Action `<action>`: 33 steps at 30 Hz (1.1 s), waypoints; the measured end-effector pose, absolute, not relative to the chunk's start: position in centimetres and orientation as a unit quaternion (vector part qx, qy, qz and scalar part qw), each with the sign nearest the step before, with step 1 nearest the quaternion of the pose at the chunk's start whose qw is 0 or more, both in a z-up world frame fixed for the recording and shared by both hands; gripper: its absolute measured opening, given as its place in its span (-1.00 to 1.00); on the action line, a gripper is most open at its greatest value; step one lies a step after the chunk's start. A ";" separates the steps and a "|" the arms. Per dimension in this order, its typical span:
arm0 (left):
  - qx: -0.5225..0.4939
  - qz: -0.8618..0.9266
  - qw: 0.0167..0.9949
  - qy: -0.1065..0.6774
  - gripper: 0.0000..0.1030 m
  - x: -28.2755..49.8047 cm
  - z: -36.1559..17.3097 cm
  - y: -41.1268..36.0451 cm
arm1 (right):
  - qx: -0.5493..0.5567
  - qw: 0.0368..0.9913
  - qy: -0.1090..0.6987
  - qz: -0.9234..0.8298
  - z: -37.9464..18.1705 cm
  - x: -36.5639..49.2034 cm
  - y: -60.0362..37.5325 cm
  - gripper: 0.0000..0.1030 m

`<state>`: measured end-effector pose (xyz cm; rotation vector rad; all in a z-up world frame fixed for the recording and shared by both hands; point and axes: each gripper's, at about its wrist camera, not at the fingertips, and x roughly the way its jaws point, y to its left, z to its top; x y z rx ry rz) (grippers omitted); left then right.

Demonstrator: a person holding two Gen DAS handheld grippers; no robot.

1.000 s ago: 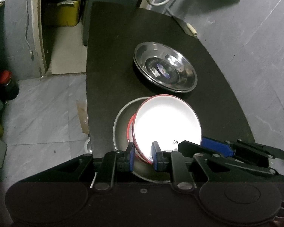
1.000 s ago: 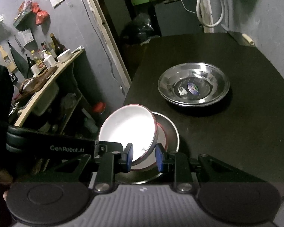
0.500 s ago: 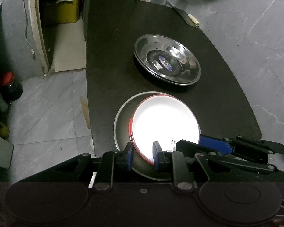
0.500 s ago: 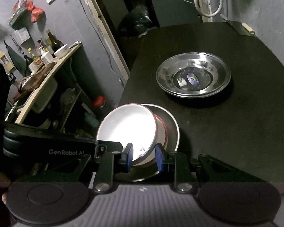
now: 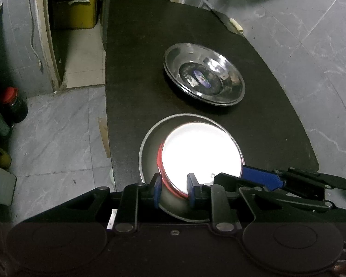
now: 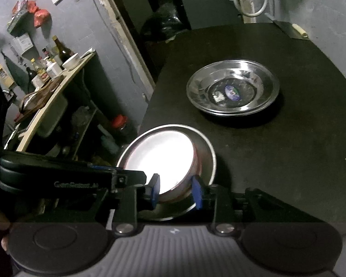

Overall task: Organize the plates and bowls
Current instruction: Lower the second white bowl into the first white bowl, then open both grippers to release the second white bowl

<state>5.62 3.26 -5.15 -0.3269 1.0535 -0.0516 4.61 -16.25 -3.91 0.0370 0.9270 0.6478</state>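
Your left gripper point(image 5: 174, 190) and right gripper point(image 6: 175, 188), jaws just opening, seemingly release the white bowl point(image 5: 200, 153), lower centre, nested in the steel plate point(image 5: 150, 138).

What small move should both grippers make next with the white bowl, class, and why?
Probably draw both grippers back. The white bowl already sits inside the steel plate on the table, and the jaws of the left gripper and right gripper have just been opening around its rim.
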 end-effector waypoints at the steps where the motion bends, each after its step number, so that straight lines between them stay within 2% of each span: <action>1: -0.154 -0.024 0.851 0.501 -0.53 5.6 -5.1 3.2 | 0.019 0.844 0.439 0.307 -3.9 4.6 -16.3 -0.31; 5: -0.155 -0.024 0.852 0.500 -0.50 5.6 -5.1 3.2 | 0.018 0.845 0.438 0.307 -3.9 4.6 -16.3 -0.30; 11: -0.151 -0.019 0.859 0.488 -0.29 5.3 -4.4 3.4 | 0.021 0.851 0.426 0.305 -3.3 4.3 -16.6 -0.30; 14: -0.146 -0.010 0.866 0.478 -0.04 5.1 -3.7 3.6 | 0.026 0.857 0.418 0.302 -2.8 4.4 -16.9 -0.24; 16: -0.147 -0.005 0.871 0.469 0.15 4.9 -3.2 3.9 | 0.029 0.862 0.411 0.296 -2.3 4.4 -17.1 -0.11; 20: -0.150 0.001 0.880 0.451 0.36 4.7 -2.2 4.6 | 0.036 0.873 0.396 0.282 -1.4 4.5 -17.6 0.07; 23: -0.143 0.012 0.888 0.437 0.61 4.5 -1.5 5.0 | 0.042 0.882 0.384 0.270 -0.8 4.5 -18.1 0.32; 25: -0.140 0.022 0.893 0.428 0.85 4.4 -1.2 5.4 | 0.046 0.888 0.377 0.260 -0.6 4.6 -18.4 0.61; 28: -0.137 0.043 0.895 0.422 0.98 4.2 -1.1 6.1 | 0.052 0.894 0.372 0.245 -0.4 4.8 -18.9 0.82; 30: -0.140 0.054 0.891 0.429 0.98 4.3 -1.4 6.5 | 0.050 0.897 0.372 0.234 -0.3 5.0 -19.1 1.00; 33: -0.142 0.066 0.891 0.426 0.98 3.7 -2.0 7.4 | 0.042 0.904 0.373 0.202 -0.5 5.0 -19.4 0.99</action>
